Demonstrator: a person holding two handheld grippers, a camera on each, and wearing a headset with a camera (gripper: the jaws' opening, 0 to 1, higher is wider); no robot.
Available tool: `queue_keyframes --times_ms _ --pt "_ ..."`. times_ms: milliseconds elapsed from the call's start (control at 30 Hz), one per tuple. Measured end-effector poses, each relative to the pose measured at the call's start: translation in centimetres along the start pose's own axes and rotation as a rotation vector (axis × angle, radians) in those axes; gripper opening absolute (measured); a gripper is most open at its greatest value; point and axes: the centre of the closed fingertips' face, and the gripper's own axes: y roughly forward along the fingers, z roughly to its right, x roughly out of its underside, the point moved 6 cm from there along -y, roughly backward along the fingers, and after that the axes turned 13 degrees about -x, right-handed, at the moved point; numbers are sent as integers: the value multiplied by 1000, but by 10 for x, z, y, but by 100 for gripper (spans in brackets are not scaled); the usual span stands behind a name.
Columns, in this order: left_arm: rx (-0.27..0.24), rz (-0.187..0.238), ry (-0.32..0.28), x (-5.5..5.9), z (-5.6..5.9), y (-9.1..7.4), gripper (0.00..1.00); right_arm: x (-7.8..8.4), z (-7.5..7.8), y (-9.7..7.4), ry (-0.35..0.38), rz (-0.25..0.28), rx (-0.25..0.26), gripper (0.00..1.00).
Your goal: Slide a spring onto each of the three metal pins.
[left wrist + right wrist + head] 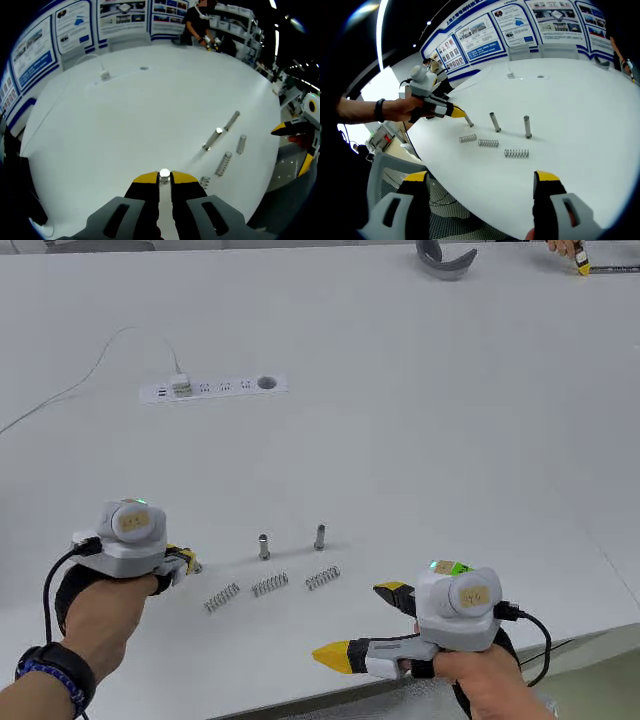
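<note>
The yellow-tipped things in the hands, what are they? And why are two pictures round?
They are pinching tools that a person holds, one in each hand. The big picture comes from a camera on the person's head. Each round picture comes from a camera riding on one tool. The left tool is shut on one metal pin. The right tool is open and holds nothing. On the white table stand two more pins, with three springs lying near them. Farther back lies a power strip.

white workbench [420, 440] | blue poster wall [485, 35] | shelves [235, 15] | power strip [213, 388]
</note>
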Motion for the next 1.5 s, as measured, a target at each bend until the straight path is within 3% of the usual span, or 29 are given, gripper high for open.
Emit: queue_keyframes --times_ms 167,633,1267,1500 --pt "-1 11 2 -3 2 1 7 1 -1 1 0 -4 -2 86" --pt "21 31 39 -10 23 5 7 3 0 -1 6 -3 1 86" --pt "15 31 76 -9 24 7 8 5 -1 2 10 -6 -7 86" --pt "11 12 108 2 24 10 11 5 -1 2 14 -6 -9 86"
